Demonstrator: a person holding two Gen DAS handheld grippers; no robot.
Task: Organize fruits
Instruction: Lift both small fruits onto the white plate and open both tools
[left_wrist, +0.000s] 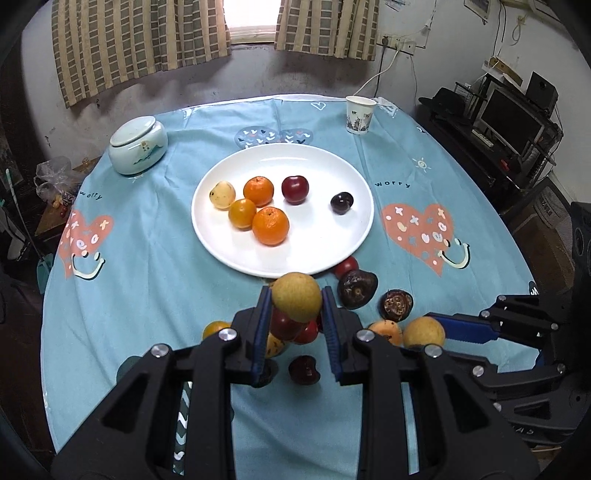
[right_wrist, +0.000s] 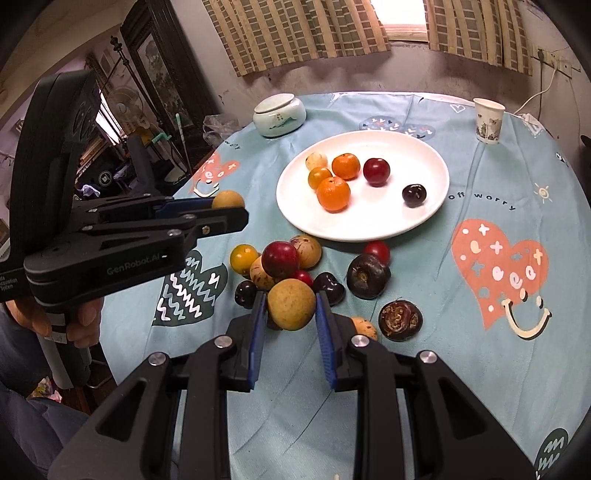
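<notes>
On a blue patterned tablecloth (left_wrist: 155, 280), the left gripper (left_wrist: 296, 306) clamps a tan round fruit (left_wrist: 296, 301) above the loose pile. The right gripper (right_wrist: 290, 314) pinches another tan fruit (right_wrist: 291, 304). The white plate (left_wrist: 295, 258) holds six fruits.

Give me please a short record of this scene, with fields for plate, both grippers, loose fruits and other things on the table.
plate: white plate with six fruits on it
left gripper: left gripper shut on a tan round fruit, lifted near the plate's edge
right gripper: right gripper closed around a second tan fruit
loose fruits: pile on the tablecloth in front of the plate, including a red plum
others: lidded jar, paper cup
</notes>
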